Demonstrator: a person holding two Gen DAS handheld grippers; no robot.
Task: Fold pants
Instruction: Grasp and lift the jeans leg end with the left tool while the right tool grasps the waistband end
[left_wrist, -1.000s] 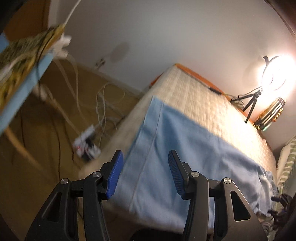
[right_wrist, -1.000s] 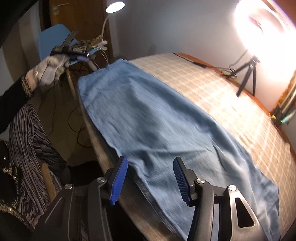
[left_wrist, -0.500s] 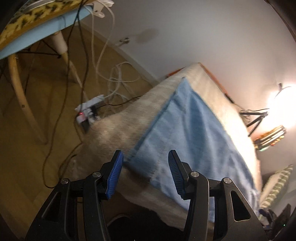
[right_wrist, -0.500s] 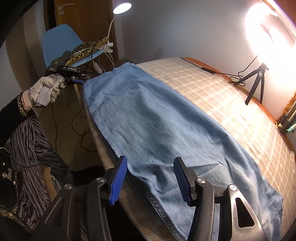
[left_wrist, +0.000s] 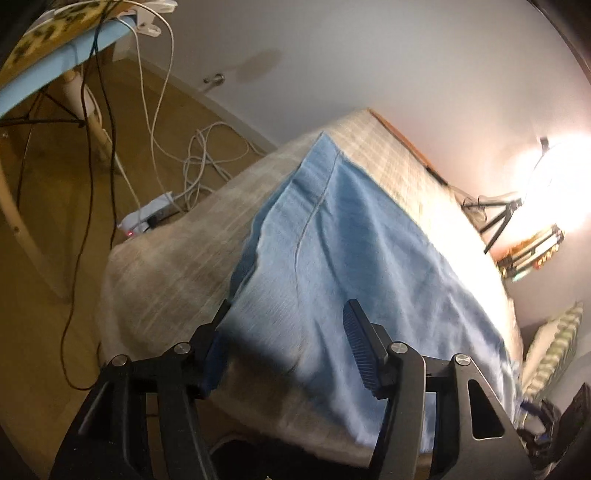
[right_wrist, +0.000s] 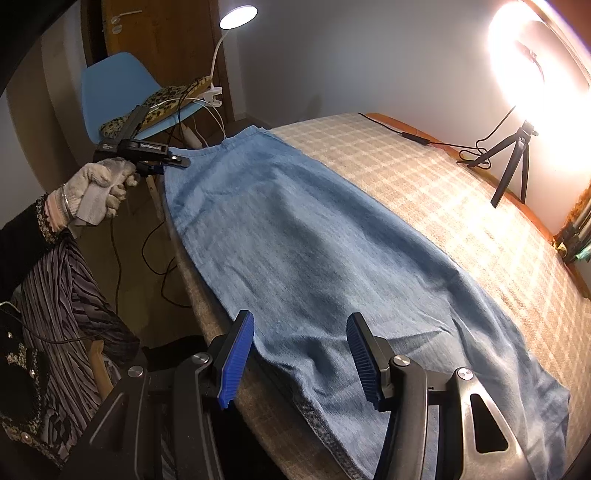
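Observation:
Light blue denim pants (right_wrist: 295, 229) lie flat, stretched lengthwise along the near edge of a table under a beige checked cloth (right_wrist: 443, 192). In the left wrist view my left gripper (left_wrist: 288, 332) sits low at one end of the pants (left_wrist: 351, 240). Its jaws are opening, with the cloth's corner between them and the pads not pressing on it. The right wrist view shows that same left gripper (right_wrist: 173, 160) at the far end, held by a gloved hand (right_wrist: 99, 184). My right gripper (right_wrist: 299, 343) hovers open over the pants' near edge, holding nothing.
A blue chair (right_wrist: 110, 85) with a leopard-print cushion (right_wrist: 162, 107) stands past the table's far end. Cables and a power strip (left_wrist: 151, 218) lie on the wooden floor. A ring light on a small tripod (right_wrist: 513, 162) stands at the table's back. A person's striped clothing (right_wrist: 66, 302) is at left.
My left gripper has dropped down onto the pants' end corner and rolled a little, and its jaws stand wider. The right gripper has stayed where it was.

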